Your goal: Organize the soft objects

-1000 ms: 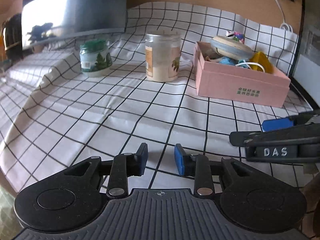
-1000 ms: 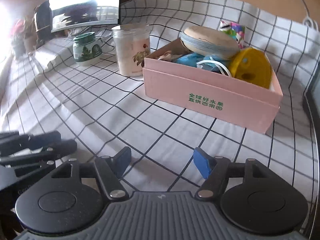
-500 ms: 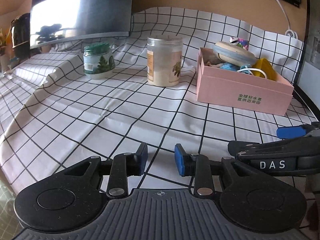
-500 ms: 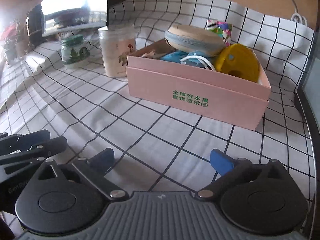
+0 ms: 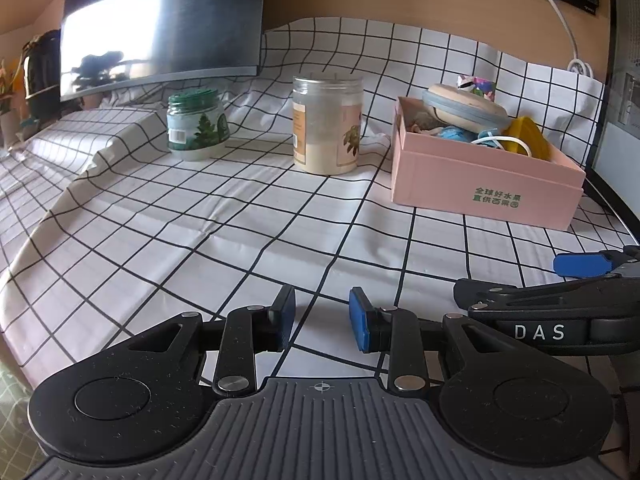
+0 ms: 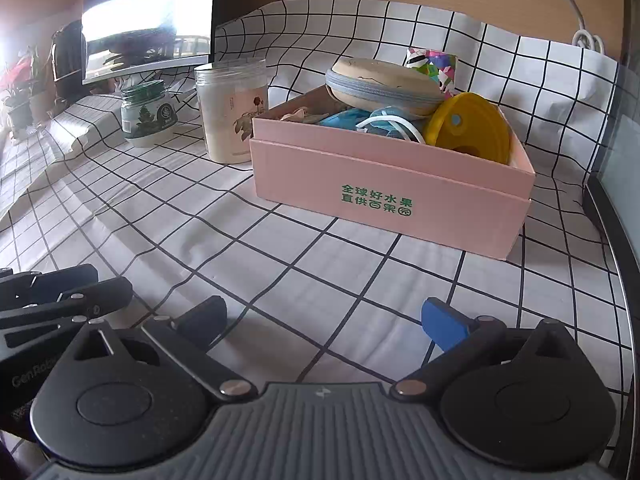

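Right tool [image 6: 324,322] jaws now spread wide vs a sec ago, empty; left tool [image 5: 322,314] narrow, empty. Prob. prepping to grab from pink box [image 6: 384,192].

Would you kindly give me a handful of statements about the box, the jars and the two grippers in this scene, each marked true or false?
1. The pink box has a lid closing it. False: it is open, with things piled above its rim.
2. A round zippered pouch rests on top of the box's contents. True.
3. The right gripper is shut on a yellow item. False: its jaws stand wide apart over bare cloth, nothing between them.
4. The green-lidded jar stands to the left of the taller clear jar. True.
5. The left gripper holds nothing. True.
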